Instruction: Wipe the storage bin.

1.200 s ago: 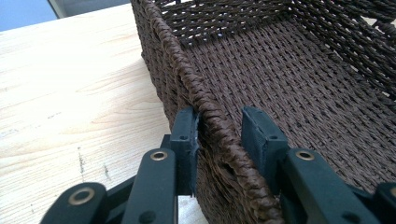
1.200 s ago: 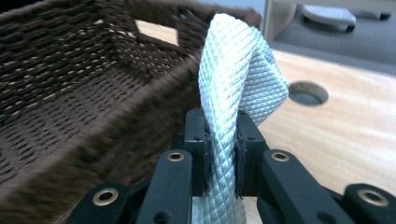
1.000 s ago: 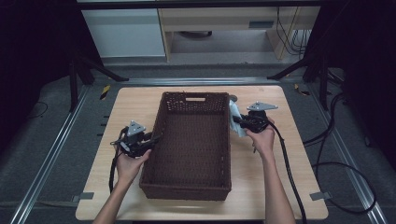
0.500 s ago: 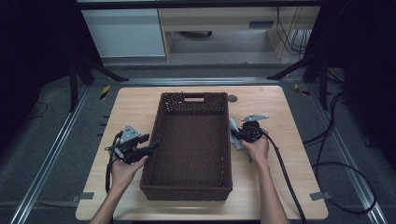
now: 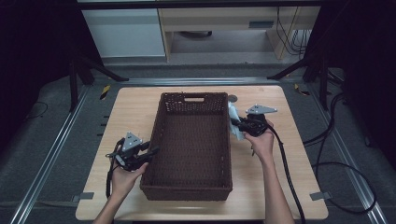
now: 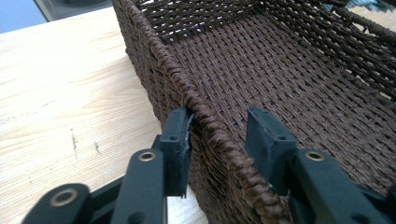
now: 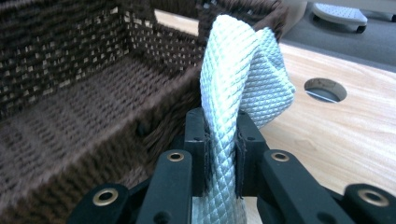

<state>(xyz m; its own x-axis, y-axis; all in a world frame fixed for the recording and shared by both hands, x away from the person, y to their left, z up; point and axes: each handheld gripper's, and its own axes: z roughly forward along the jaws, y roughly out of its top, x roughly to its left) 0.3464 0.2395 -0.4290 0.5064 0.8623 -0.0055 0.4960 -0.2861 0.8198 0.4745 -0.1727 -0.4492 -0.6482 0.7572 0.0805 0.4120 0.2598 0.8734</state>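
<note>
The right gripper (image 5: 239,125) is sitting just off the right wall of the brown wicker basket (image 5: 161,140), toward its far half, and its jaws are clamped tight on a pale green quilted cloth (image 7: 243,79). In the right gripper view the cloth is rising straight up out of the pinch between the two black pads and folding over at the top, right beside the basket's rim, with the bare wooden tabletop (image 7: 345,140) and a round cable hole (image 7: 325,89) on its other side. From the high view the cloth (image 5: 233,122) is showing as a light strip between the gripper and the basket wall, held above the tabletop (image 5: 130,112).

Over on the near left, the left gripper (image 5: 153,151) is straddling the basket's left rim. In the left gripper view (image 6: 219,135) its jaws have just been closing; one pad is touching the outside of the braided rim (image 6: 205,116), the other is standing inside the basket with a gap to the weave. The basket's floor is lying bare.
</note>
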